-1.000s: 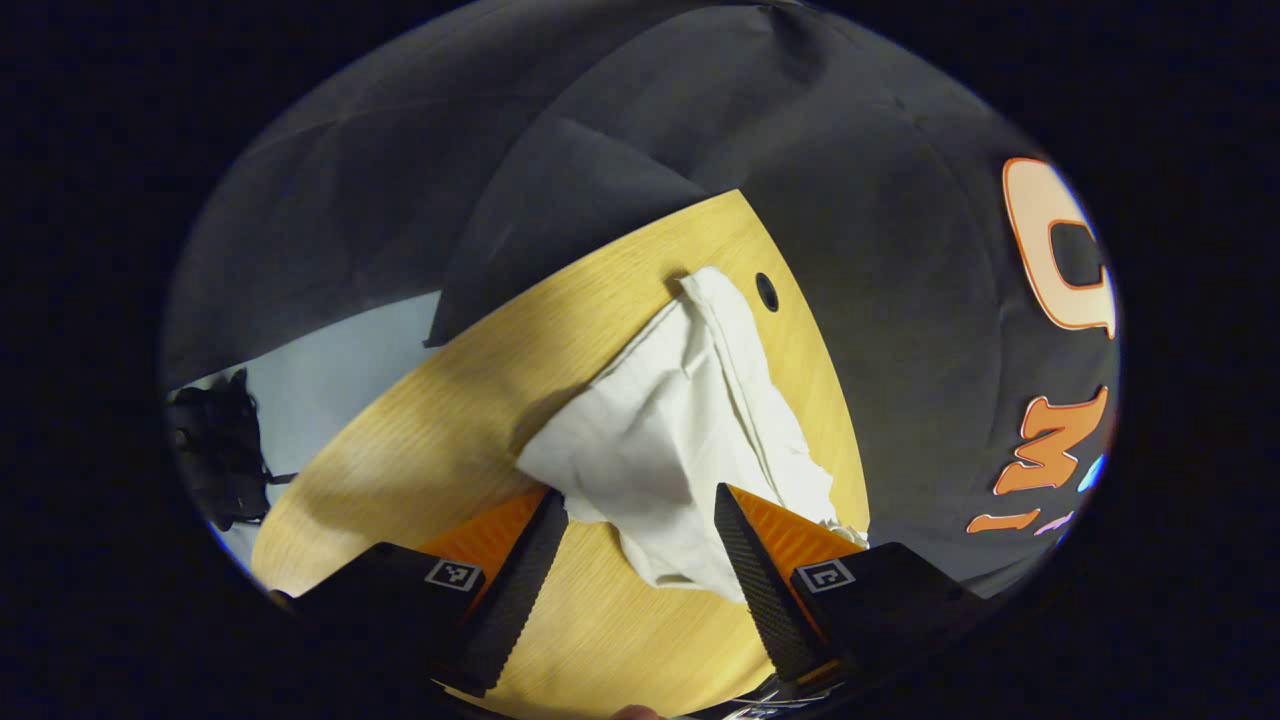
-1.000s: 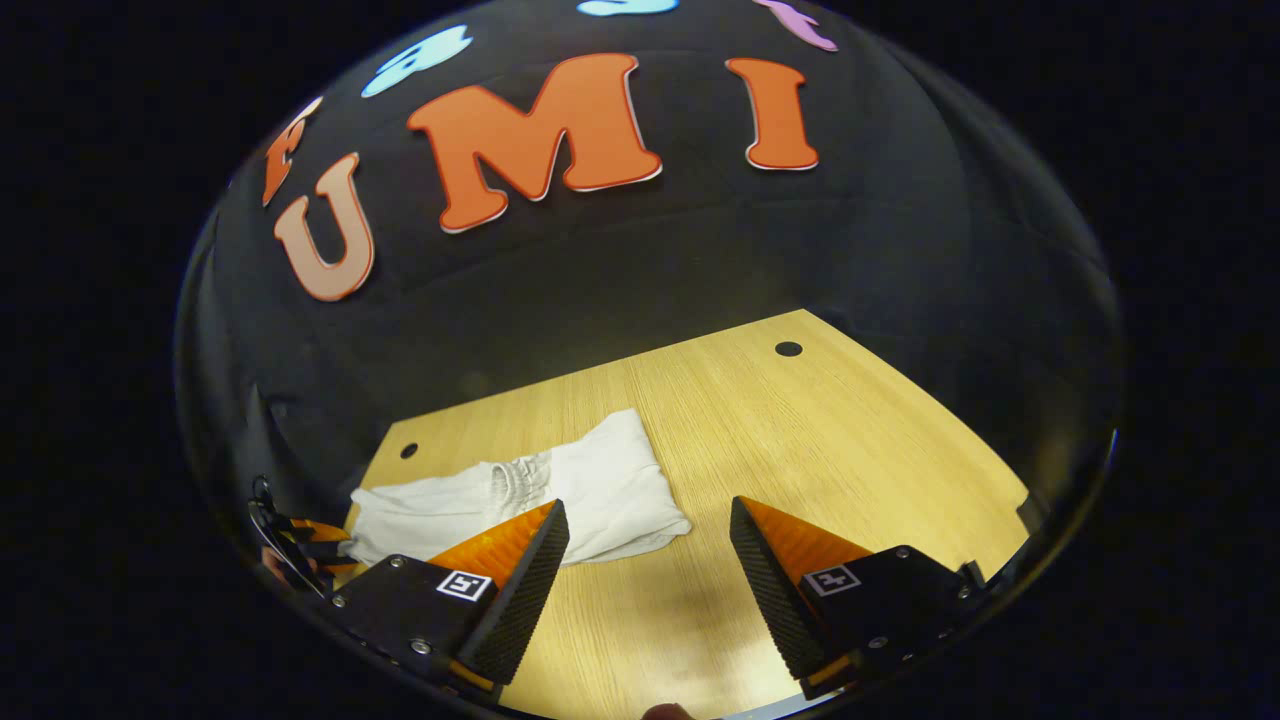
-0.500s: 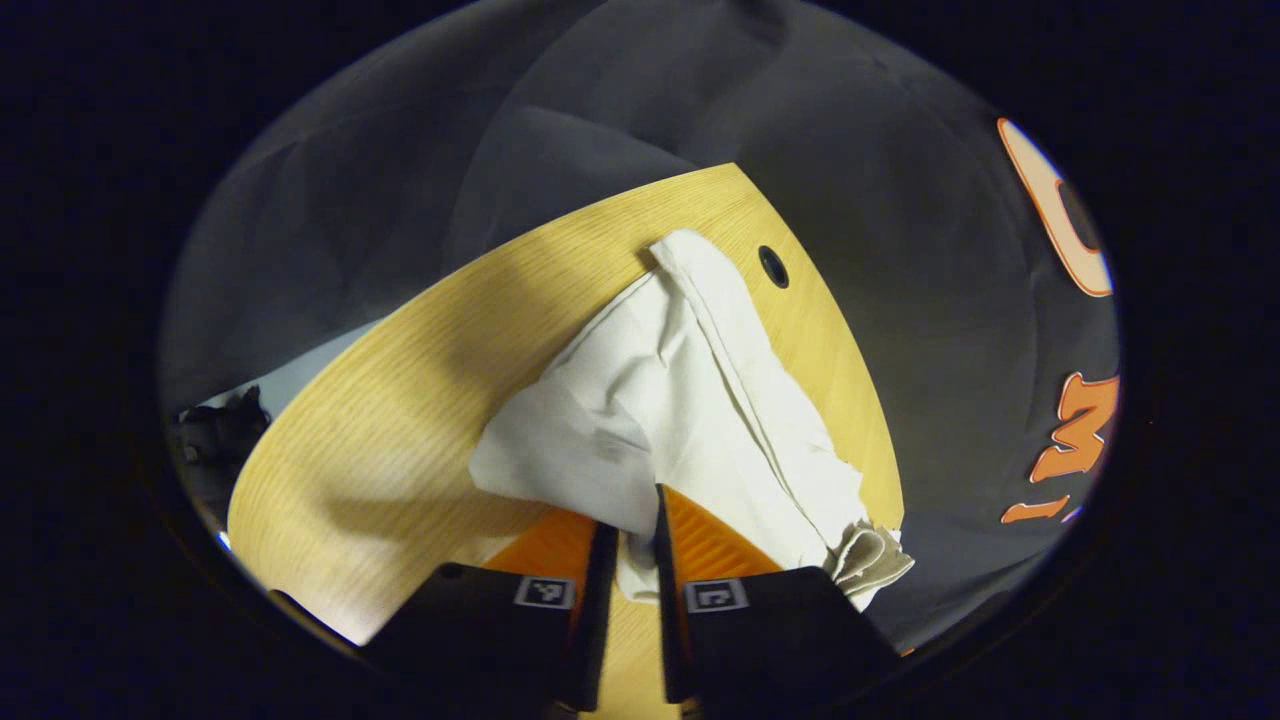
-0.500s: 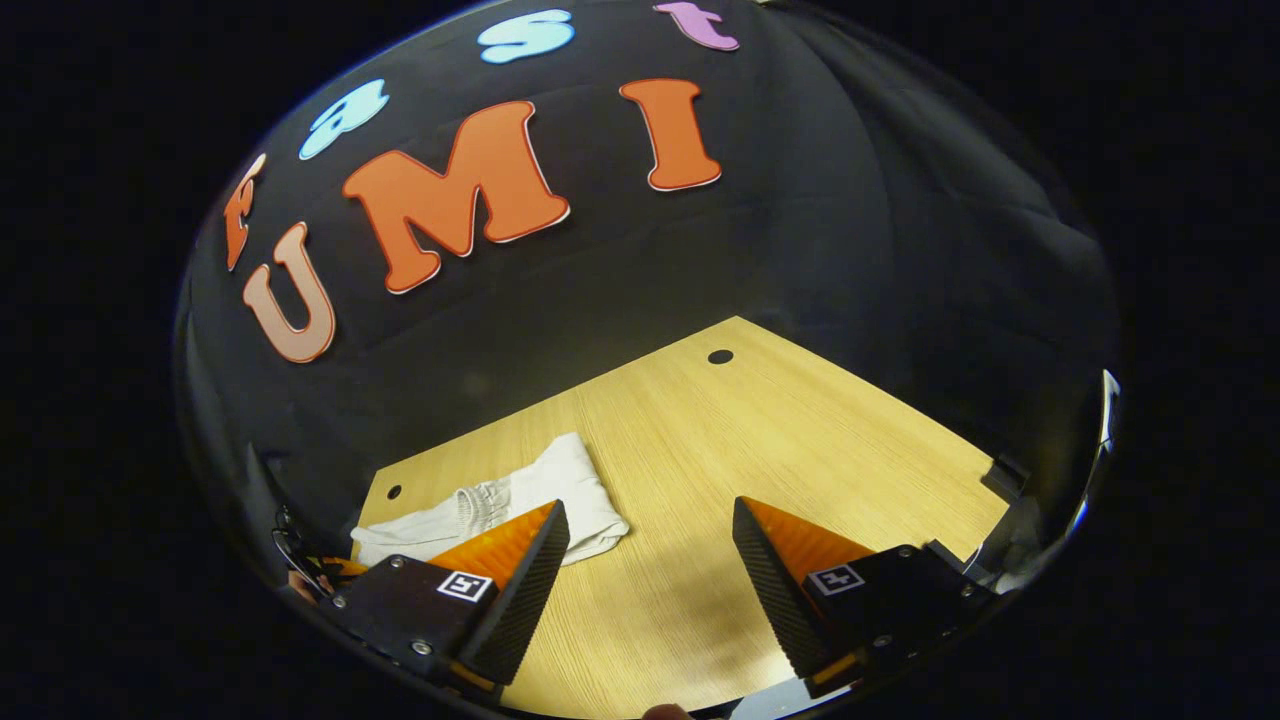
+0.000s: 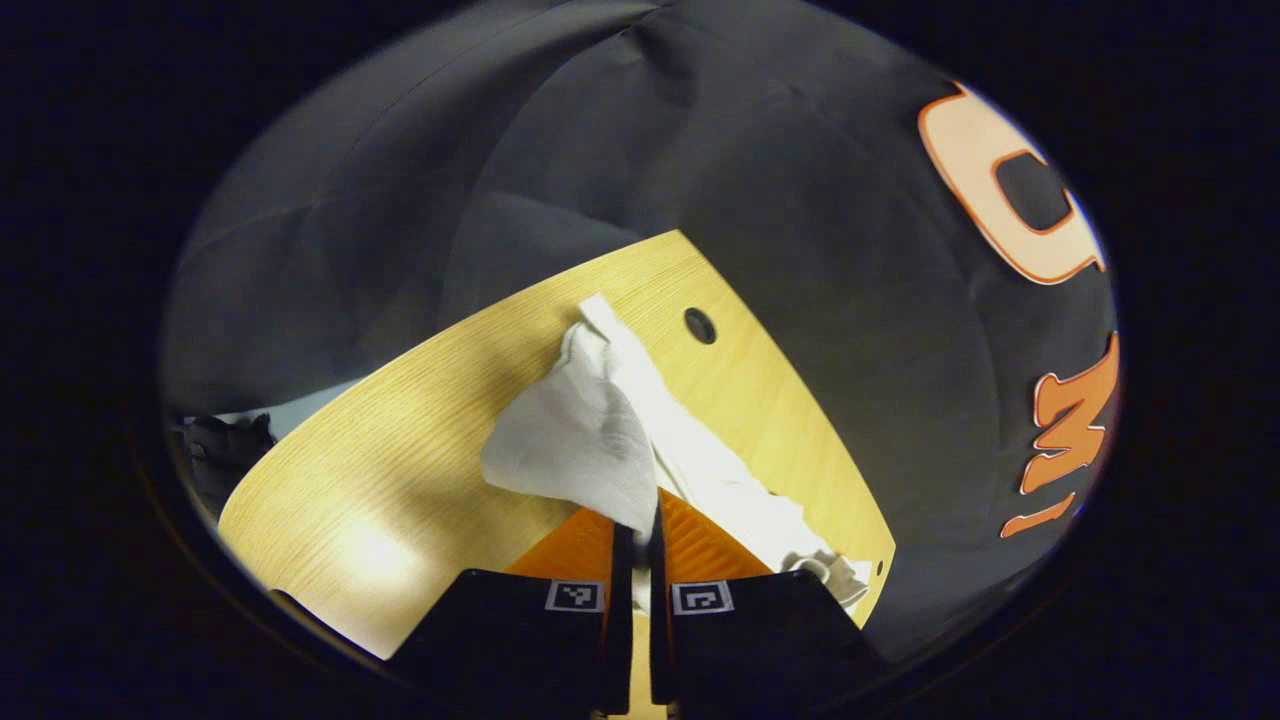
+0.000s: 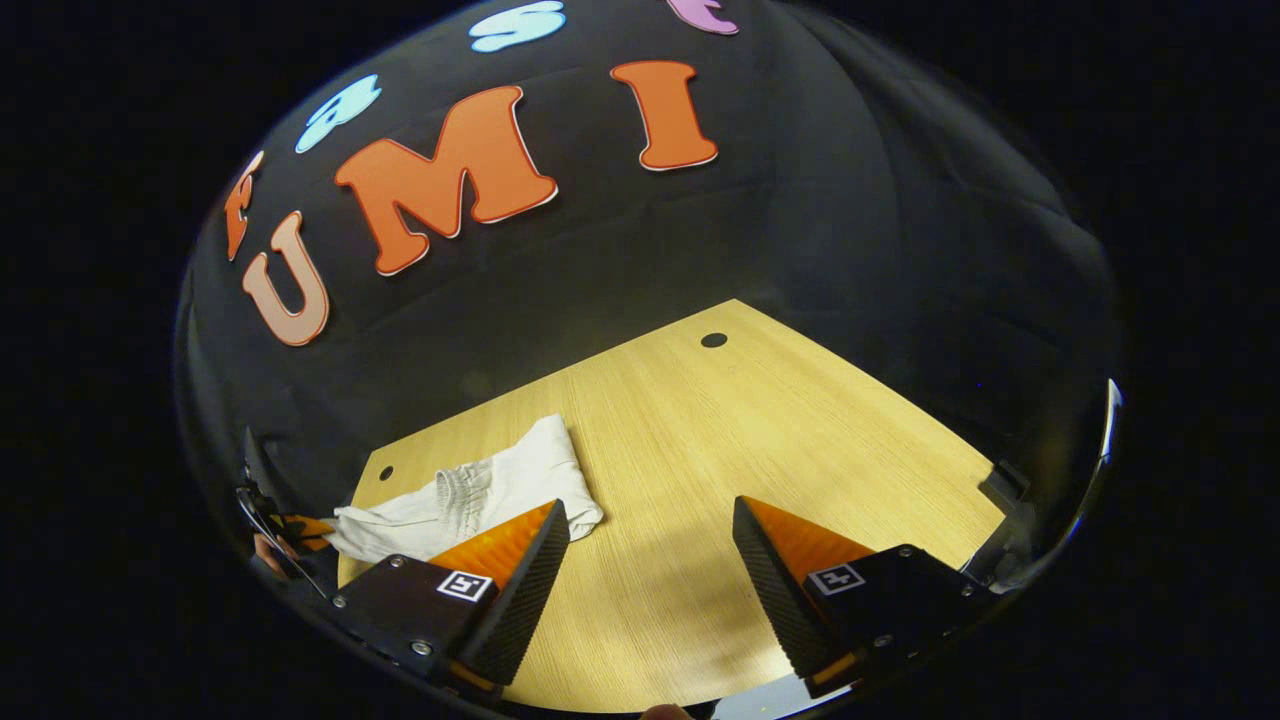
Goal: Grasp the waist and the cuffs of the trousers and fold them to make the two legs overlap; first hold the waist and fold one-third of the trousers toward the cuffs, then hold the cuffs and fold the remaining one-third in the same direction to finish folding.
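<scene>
Left gripper [image 5: 636, 520]: clamped on a trousers [image 5: 600, 430] edge.
Right gripper [image 6: 650, 540]: wide apart, holding nothing, above the surface [image 6: 760, 430].
Technique: lift evenly; align the legs before lowering.

Dim booth; overhead glare on table [image 5: 370, 545]; sharp focus; fisheye warping at edges

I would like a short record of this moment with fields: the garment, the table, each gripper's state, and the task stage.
garment: white trousers, crumpled, one corner lifted off the table
table: light wooden table with small round holes
left gripper: shut on the trousers' cloth
right gripper: open, holding nothing, above bare table beside the trousers
task stage: folding not finished; trousers not laid flat
</scene>
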